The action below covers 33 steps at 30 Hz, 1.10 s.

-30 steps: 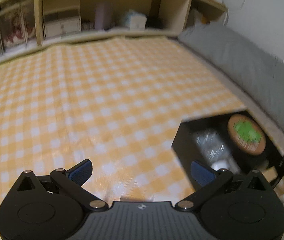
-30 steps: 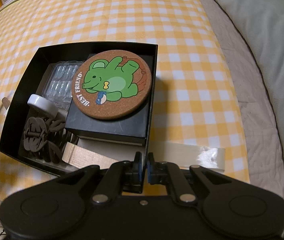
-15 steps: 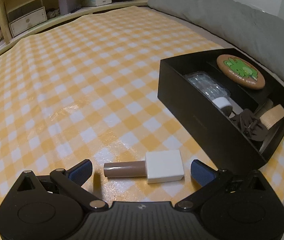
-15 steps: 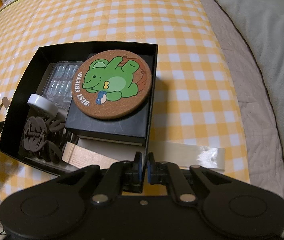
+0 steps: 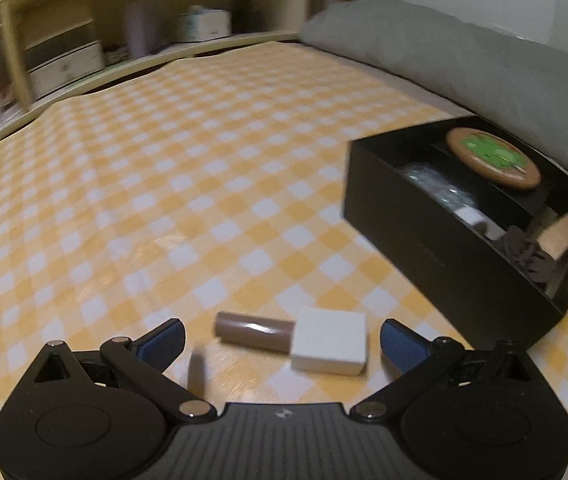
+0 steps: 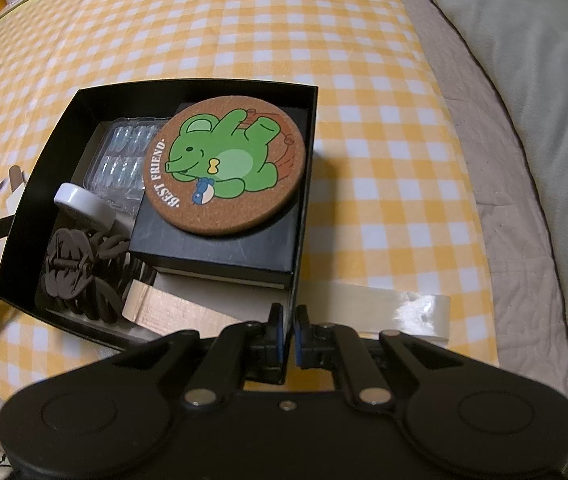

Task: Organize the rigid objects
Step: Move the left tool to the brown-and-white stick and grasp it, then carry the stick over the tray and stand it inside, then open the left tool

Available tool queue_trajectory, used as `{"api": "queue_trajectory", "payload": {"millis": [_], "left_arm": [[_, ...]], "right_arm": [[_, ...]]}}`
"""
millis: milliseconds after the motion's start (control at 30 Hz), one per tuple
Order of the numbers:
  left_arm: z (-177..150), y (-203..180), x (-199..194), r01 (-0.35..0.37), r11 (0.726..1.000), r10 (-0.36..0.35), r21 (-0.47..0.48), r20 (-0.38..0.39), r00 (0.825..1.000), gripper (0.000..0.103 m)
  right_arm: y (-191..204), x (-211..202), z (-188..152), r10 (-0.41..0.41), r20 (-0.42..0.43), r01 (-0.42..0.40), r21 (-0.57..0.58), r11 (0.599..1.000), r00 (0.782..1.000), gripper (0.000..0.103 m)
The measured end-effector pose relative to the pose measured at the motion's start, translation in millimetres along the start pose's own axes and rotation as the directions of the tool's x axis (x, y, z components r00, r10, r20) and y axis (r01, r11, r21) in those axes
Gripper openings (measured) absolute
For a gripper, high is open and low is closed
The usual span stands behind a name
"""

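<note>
Yellow-and-white checked cloth [image 5: 203, 168] covers the bed. Left tool [image 5: 281, 340] closing around brown tube with white square cap [image 5: 296, 338], low centre, no contact yet. Right tool [image 6: 288, 336] clamped on black open box's wall [image 6: 302, 236], likely steadying it for the drop.

A home, by every sign, and likely a bedroom. A yellow-and-white checked cloth [image 5: 203, 168] covers a wide soft surface, with a grey pillow [image 5: 464, 64] lying along its edge and a beige quilted sheet [image 6: 524, 200] showing beside it. Behind runs a pale wooden shelf unit [image 5: 15, 40], its cubbies holding a small drawer box [image 5: 65, 66], a tissue box [image 5: 205, 24] and blurred keepsakes. A black box [image 6: 304, 184] of small personal oddments sits on the cloth.
</note>
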<state>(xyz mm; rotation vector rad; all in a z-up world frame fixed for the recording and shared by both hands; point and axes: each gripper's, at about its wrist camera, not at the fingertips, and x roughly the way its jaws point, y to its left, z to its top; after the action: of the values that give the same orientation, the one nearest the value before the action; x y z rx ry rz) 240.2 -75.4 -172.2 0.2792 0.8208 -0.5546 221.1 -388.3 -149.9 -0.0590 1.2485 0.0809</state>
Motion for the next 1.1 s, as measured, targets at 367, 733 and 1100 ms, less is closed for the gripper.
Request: {"api": "queue_trajectory", "payload": {"millis": [367, 733, 1100], "left_arm": [[-1.8, 1.9, 8.3, 0.015, 1.0, -0.015, 0.011, 0.007, 1.0, 0.086], [-2.6, 3.6, 11.1, 0.006, 1.0, -0.006, 0.008, -0.002, 1.0, 0.086], [41.6, -9.5, -31.5, 0.075, 0.997, -0.074, 0.003, 0.209, 0.975, 0.085]], "right_arm": [[1.4, 1.8, 0.7, -0.004, -0.01, 0.004, -0.009, 1.0, 1.0, 0.006], [1.5, 2.4, 1.4, -0.004, -0.014, 0.004, -0.012, 1.0, 1.0, 0.006], [1.7, 2.3, 1.1, -0.004, -0.014, 0.004, -0.012, 1.0, 1.0, 0.006]]}}
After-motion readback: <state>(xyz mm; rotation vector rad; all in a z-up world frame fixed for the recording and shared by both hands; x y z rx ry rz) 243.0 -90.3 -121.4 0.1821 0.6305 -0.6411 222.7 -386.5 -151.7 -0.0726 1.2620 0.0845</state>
